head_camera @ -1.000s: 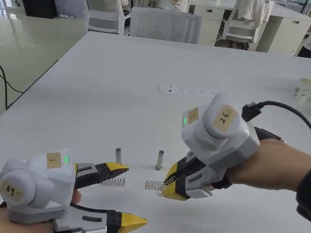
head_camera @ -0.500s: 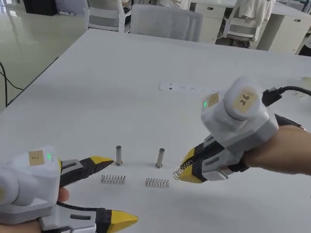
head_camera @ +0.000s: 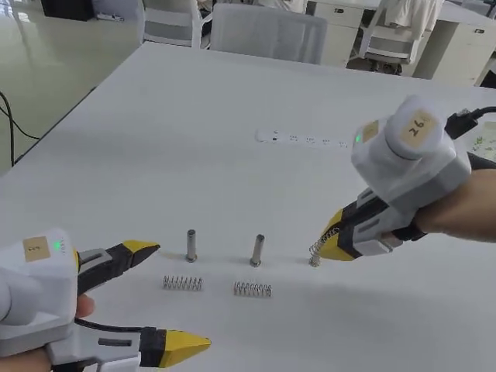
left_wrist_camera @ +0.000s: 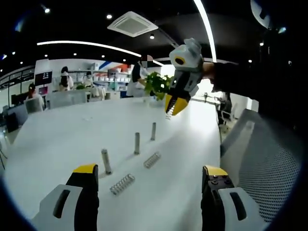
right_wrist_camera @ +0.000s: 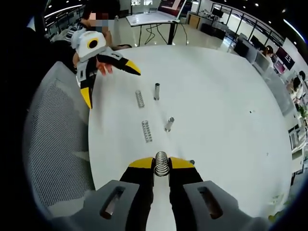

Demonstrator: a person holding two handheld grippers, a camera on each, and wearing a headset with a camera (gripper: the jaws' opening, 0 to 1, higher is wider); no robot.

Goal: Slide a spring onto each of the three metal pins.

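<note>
Item one, right gripper (head_camera: 325, 249): jaws clenched on the held spring (head_camera: 318, 245), which was pinched at its upper coils between the yellow tips and hung aslant below them. In the right gripper view its open coil end faced the camera, seated between the two tips. Item two, left gripper (head_camera: 177, 294): jaws released and spread wide, carrying nothing. Item three, first pin (head_camera: 191, 245): upright on the white table (head_camera: 232, 116), just ahead of the left gripper's upper tip. Item four, second pin (head_camera: 257, 250): upright, between the two grippers, nearer the right one. Item five, third pin (head_camera: 315, 262): directly beneath the right gripper's tips, with the lower end of the held spring at or touching its top; whether any coils had passed over it could not be told. In the left gripper view the three pins stood in a row running away from that gripper's jaws towards the right gripper (left_wrist_camera: 173, 107), which hung above the far end of the row. Item six, first loose spring (head_camera: 182, 283): flat on the table, between the left gripper's spread jaws, just short of the first pin. Item seven, second loose spring (head_camera: 253, 289): flat, just short of the second pin, apart from both grippers. Item eight, power strip (head_camera: 302, 140): white, lying well beyond both grippers.
</note>
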